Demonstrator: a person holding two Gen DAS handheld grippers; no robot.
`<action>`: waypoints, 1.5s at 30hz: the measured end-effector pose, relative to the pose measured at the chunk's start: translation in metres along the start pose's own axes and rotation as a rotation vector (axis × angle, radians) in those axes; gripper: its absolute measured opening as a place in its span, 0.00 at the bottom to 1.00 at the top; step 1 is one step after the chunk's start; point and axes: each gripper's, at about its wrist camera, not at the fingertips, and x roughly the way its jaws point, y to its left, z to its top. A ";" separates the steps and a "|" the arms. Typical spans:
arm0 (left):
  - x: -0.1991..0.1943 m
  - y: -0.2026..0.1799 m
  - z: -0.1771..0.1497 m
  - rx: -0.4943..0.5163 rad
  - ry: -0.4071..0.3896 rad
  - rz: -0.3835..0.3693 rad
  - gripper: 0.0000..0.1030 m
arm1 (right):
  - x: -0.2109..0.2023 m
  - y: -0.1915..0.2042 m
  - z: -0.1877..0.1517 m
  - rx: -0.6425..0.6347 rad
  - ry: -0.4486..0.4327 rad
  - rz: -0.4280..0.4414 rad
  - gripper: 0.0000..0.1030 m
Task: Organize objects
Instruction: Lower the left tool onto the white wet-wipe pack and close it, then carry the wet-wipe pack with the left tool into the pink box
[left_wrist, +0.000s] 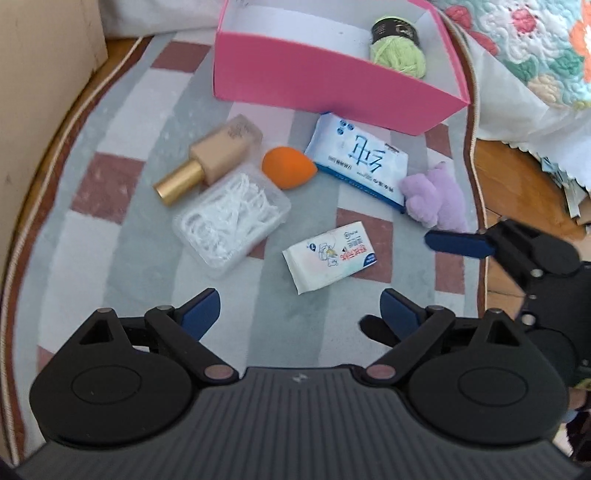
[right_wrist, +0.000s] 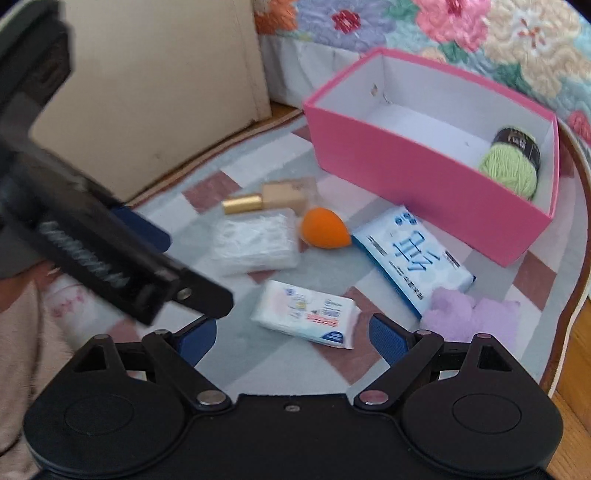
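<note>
The small tissue pack (right_wrist: 306, 314) lies just ahead of the right gripper (right_wrist: 291, 334), long axis crosswise. Both the right and the left gripper (left_wrist: 301, 310) have fingers wide, holding nothing.

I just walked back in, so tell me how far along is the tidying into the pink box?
Done: only the green yarn ball lies in the pink box. In hand: nothing; left gripper and right gripper are open and empty. Left on the rug: foundation bottle, floss picks box, orange sponge, two tissue packs, purple plush.
</note>
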 end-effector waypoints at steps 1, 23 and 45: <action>0.002 0.000 -0.002 0.000 0.003 -0.004 0.90 | 0.007 -0.003 -0.003 0.009 0.010 0.004 0.89; 0.068 0.002 -0.007 -0.055 -0.095 -0.029 0.56 | 0.061 0.001 -0.041 -0.027 -0.089 -0.075 0.84; 0.045 0.008 -0.007 -0.059 -0.078 -0.134 0.37 | 0.049 0.006 -0.031 0.079 -0.018 -0.062 0.68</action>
